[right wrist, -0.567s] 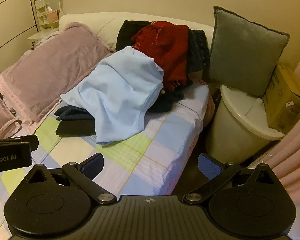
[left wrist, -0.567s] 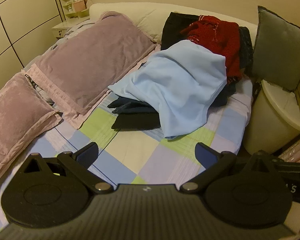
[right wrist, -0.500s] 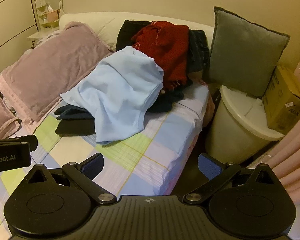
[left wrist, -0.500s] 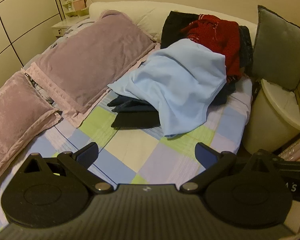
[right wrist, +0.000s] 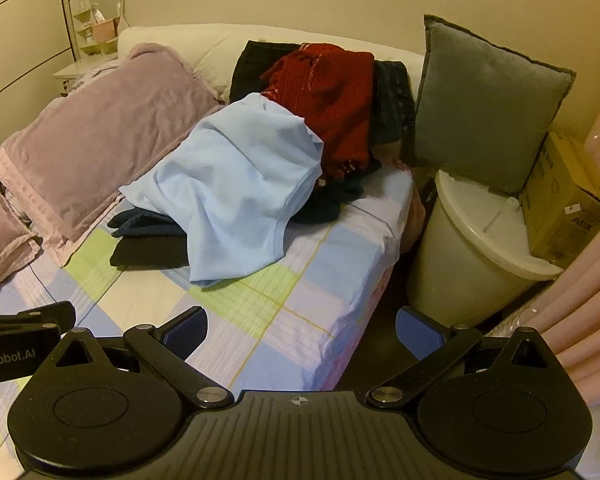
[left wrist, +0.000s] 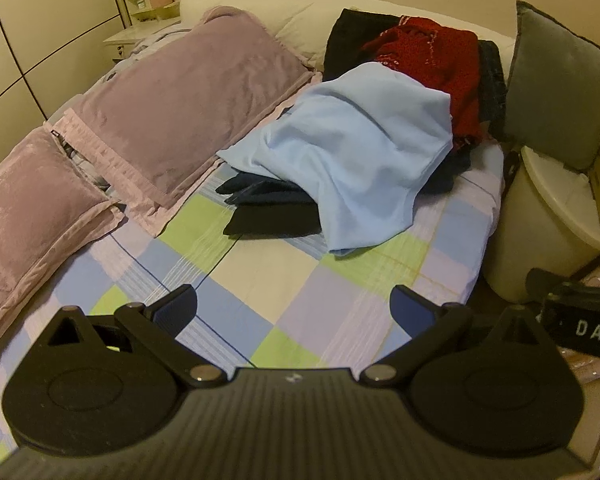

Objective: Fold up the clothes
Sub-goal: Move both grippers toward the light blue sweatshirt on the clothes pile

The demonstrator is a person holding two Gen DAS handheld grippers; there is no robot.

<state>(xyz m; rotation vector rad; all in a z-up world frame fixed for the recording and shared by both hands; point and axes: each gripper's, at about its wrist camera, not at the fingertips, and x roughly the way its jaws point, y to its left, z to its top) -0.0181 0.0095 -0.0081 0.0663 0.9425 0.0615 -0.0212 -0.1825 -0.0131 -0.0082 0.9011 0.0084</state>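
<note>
Pre-grasp: both claws empty and spread wide over the bed, clothes pile not yet touched.

Left gripper point(left wrist: 294, 306) and right gripper point(right wrist: 302, 328) hover over the near part of the checked bedsheet point(left wrist: 268, 280), jaws fully apart, nothing between them. Unfolded clothes pile sits at the far side of the bed, well apart from both claws: light blue shirt point(left wrist: 356, 160) on top and nearest, dark garments point(left wrist: 272, 208) sticking out under its left edge, red knit point(left wrist: 432, 56) further back against the headboard. Purple pillows point(left wrist: 188, 96) to the left; grey cushion point(right wrist: 484, 104) and white bin point(right wrist: 472, 248) to the right, off the bed. Step looks like the reach toward the first garment. Next move probably calls for both claws going forward to pinch the blue shirt's near hem and pull it onto the bare sheet.
</note>
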